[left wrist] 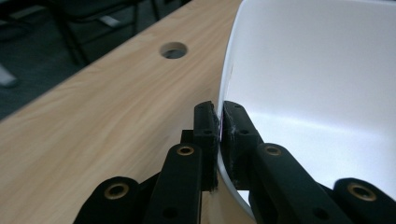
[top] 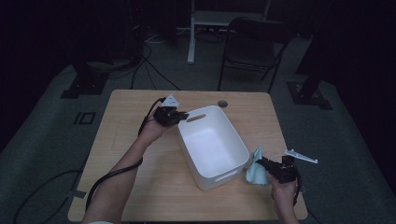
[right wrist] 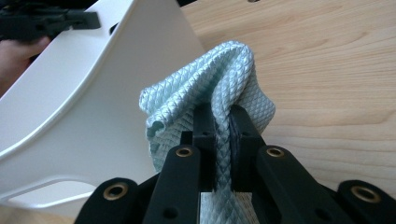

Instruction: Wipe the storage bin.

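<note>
White bin (top: 212,147) mid-frame on the table (top: 140,140). Left gripper (top: 183,115) clamped tight on its upper-left rim; right gripper (top: 260,162) at lower right pinching a pale blue cloth (top: 254,173), just beside the bin.

Cloth (top: 256,169) right of bin (top: 212,147)

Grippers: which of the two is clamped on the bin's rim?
The left gripper: its jaws pinch the white bin's rim at the far corner. The right gripper holds a pale blue cloth beside the bin.
</note>
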`<state>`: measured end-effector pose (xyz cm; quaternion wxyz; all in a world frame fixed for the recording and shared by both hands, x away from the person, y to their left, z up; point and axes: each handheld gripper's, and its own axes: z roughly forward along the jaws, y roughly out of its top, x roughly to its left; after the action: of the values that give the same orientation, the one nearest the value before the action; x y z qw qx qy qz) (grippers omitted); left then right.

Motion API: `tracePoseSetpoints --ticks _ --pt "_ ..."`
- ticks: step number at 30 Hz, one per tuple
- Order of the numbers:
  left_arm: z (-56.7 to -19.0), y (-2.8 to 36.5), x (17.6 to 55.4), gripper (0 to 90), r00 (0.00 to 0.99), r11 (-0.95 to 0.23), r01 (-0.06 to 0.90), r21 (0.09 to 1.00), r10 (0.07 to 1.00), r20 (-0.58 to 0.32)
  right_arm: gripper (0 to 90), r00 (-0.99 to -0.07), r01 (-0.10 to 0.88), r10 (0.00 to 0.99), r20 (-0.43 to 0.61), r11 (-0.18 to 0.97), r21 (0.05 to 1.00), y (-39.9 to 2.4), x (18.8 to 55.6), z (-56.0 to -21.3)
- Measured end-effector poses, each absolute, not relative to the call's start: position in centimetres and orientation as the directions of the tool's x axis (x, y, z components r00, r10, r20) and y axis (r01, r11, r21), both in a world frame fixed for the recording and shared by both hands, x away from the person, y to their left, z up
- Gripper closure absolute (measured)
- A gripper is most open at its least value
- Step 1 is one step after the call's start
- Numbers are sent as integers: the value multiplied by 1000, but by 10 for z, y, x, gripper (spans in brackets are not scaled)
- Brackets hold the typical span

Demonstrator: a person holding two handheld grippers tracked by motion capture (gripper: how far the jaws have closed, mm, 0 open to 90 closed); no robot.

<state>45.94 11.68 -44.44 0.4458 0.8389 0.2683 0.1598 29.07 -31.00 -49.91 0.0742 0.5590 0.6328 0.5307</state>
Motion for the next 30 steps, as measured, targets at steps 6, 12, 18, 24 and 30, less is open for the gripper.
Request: tracePoseSetpoints --ticks 6,12,18,24,30 --pt "-448 119 459 730 796 -397 300 867 605 1 835 -370 634 791 487 -169 755 -305 292 -501" --pt "-448 113 470 797 818 -411 317 855 574 -27 835 -375 637 795 476 -152 756 -303 293 -503" --pt "-448 116 467 871 827 -412 326 851 560 -46 835 -369 642 794 483 -158 750 -304 293 -504" --pt "-448 131 453 875 769 -391 352 851 639 -25 835 -368 642 792 487 -162 749 -302 294 -504" --pt "-446 148 439 873 712 -385 376 843 702 3 835 -383 645 785 487 -150 749 -296 293 -503"
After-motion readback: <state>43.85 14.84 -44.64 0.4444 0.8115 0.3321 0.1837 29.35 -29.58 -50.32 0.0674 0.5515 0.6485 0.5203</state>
